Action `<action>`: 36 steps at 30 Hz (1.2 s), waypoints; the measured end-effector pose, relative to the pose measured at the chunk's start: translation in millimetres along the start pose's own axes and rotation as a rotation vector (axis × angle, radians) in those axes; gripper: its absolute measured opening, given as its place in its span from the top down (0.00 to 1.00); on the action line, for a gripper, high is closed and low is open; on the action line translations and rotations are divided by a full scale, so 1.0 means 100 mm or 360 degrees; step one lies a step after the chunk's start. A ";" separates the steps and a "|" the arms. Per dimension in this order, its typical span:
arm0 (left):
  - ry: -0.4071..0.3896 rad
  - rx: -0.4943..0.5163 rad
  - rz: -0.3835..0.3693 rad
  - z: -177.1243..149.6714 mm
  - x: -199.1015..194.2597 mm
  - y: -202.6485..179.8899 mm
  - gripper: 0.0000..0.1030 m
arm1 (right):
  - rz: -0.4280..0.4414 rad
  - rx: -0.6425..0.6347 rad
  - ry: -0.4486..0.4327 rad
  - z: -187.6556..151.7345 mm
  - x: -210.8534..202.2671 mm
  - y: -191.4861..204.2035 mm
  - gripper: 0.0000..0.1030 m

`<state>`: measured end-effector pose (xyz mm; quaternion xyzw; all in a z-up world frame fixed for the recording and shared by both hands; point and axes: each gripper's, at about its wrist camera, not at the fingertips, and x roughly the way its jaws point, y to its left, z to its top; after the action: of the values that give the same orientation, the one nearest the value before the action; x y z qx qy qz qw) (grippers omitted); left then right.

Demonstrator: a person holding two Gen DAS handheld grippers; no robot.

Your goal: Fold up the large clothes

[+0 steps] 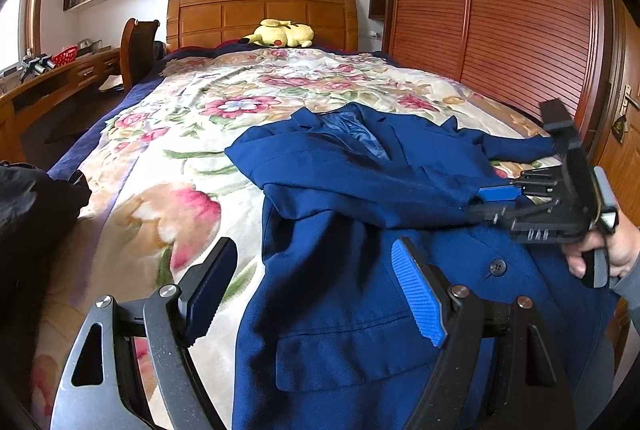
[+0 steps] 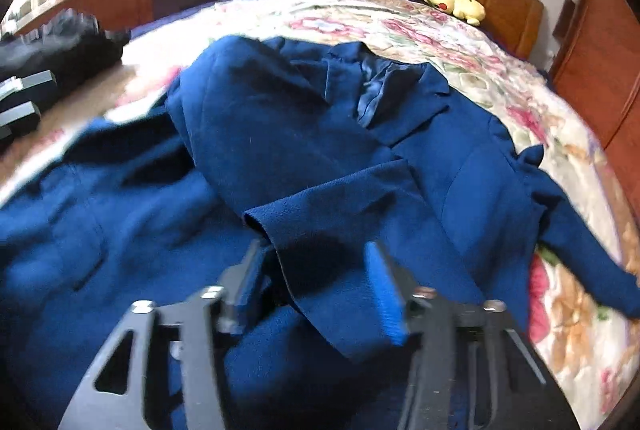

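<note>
A dark blue coat lies face up on the floral blanket of the bed, collar toward the headboard. One sleeve is folded across the chest; the other sleeve stretches out to the right. My right gripper, held by a hand, is low over the folded sleeve's cuff. Its jaws stand apart with the cuff between them, and I see no pinch in the cloth. My left gripper hovers wide open over the coat's left edge near a flap pocket, holding nothing.
A yellow plush toy lies by the wooden headboard. A black garment sits at the bed's left edge. A wooden wardrobe runs along the right, and a desk and chair stand on the left.
</note>
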<state>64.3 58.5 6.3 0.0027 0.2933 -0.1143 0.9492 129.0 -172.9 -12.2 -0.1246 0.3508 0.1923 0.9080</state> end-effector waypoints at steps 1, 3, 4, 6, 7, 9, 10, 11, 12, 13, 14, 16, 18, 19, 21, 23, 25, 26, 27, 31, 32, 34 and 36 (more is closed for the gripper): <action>0.0002 0.0004 -0.0001 0.00 0.00 0.00 0.22 | 0.0008 0.0020 -0.0029 0.00 -0.03 -0.03 0.92; 0.0007 0.0012 -0.0002 -0.01 0.01 -0.02 0.22 | -0.0030 0.0066 -0.0095 -0.03 -0.11 -0.10 0.93; 0.0008 0.0017 -0.0001 -0.01 0.01 -0.03 0.22 | -0.0057 0.0097 -0.0123 -0.04 -0.14 -0.15 0.94; 0.0009 0.0021 -0.0002 -0.01 0.02 -0.05 0.22 | -0.0107 0.0165 -0.0182 -0.05 -0.23 -0.26 0.94; 0.0009 0.0022 -0.0003 -0.01 0.02 -0.05 0.22 | -0.0148 0.0191 -0.0209 -0.06 -0.26 -0.31 0.94; 0.0010 0.0022 -0.0002 -0.01 0.02 -0.05 0.22 | -0.0224 0.0243 -0.0251 -0.08 -0.33 -0.42 0.94; 0.0011 0.0022 -0.0001 -0.01 0.02 -0.05 0.22 | -0.0265 0.0271 -0.0262 -0.10 -0.35 -0.44 0.94; 0.0011 0.0023 -0.0001 -0.01 0.03 -0.06 0.22 | -0.0304 0.0296 -0.0268 -0.12 -0.37 -0.51 0.94; 0.0012 0.0025 -0.0001 -0.02 0.03 -0.07 0.22 | -0.0341 0.0321 -0.0267 -0.13 -0.38 -0.57 0.94; 0.0012 0.0026 0.0000 -0.02 0.03 -0.07 0.22 | -0.0364 0.0345 -0.0258 -0.15 -0.37 -0.63 0.94; 0.0012 0.0025 0.0000 -0.02 0.03 -0.07 0.22 | -0.0403 0.0370 -0.0246 -0.16 -0.37 -0.68 0.94; 0.0013 0.0024 0.0001 -0.02 0.04 -0.08 0.22 | -0.0489 0.0413 -0.0208 -0.21 -0.36 -0.78 0.94; 0.0012 0.0025 0.0001 -0.02 0.03 -0.07 0.22 | -0.0555 0.0493 -0.0175 -0.27 -0.37 -0.88 0.94; 0.0012 0.0025 0.0002 -0.02 0.04 -0.08 0.22 | -0.0563 0.0529 -0.0169 -0.31 -0.37 -0.92 0.94; 0.0012 0.0025 0.0003 -0.02 0.04 -0.08 0.22 | -0.0584 0.0592 -0.0158 -0.38 -0.37 -0.99 0.94; 0.0012 0.0024 0.0005 -0.02 0.04 -0.08 0.22 | -0.0575 0.0620 -0.0138 -0.43 -0.34 -1.01 0.94; 0.0012 0.0018 0.0011 -0.02 0.04 -0.06 0.22 | -0.0576 0.0605 -0.0109 -0.43 -0.32 -0.98 0.92; 0.0012 0.0014 0.0015 -0.03 0.03 -0.05 0.22 | -0.0590 0.0591 -0.0088 -0.43 -0.29 -0.97 0.85; 0.0012 0.0010 0.0020 -0.03 0.03 -0.04 0.22 | -0.0599 0.0583 -0.0078 -0.44 -0.29 -0.95 0.81; 0.0013 -0.0003 0.0033 -0.03 0.03 0.00 0.22 | -0.0595 0.0542 -0.0071 -0.42 -0.34 -0.92 0.62; 0.0012 -0.0005 0.0034 -0.03 0.02 0.01 0.22 | -0.0591 0.0532 -0.0066 -0.38 -0.33 -1.01 0.51; 0.0014 -0.0004 0.0040 -0.03 0.02 0.03 0.22 | -0.0551 0.0525 -0.0053 -0.40 -0.29 -1.05 0.44; 0.0022 -0.0011 0.0044 -0.03 0.03 0.05 0.22 | -0.0522 0.0528 -0.0038 -0.45 -0.25 -1.08 0.44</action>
<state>65.9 62.7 2.1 0.0043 0.3001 -0.1002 0.9486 132.5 -292.8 -17.6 -0.0266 0.3420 -0.0167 0.9392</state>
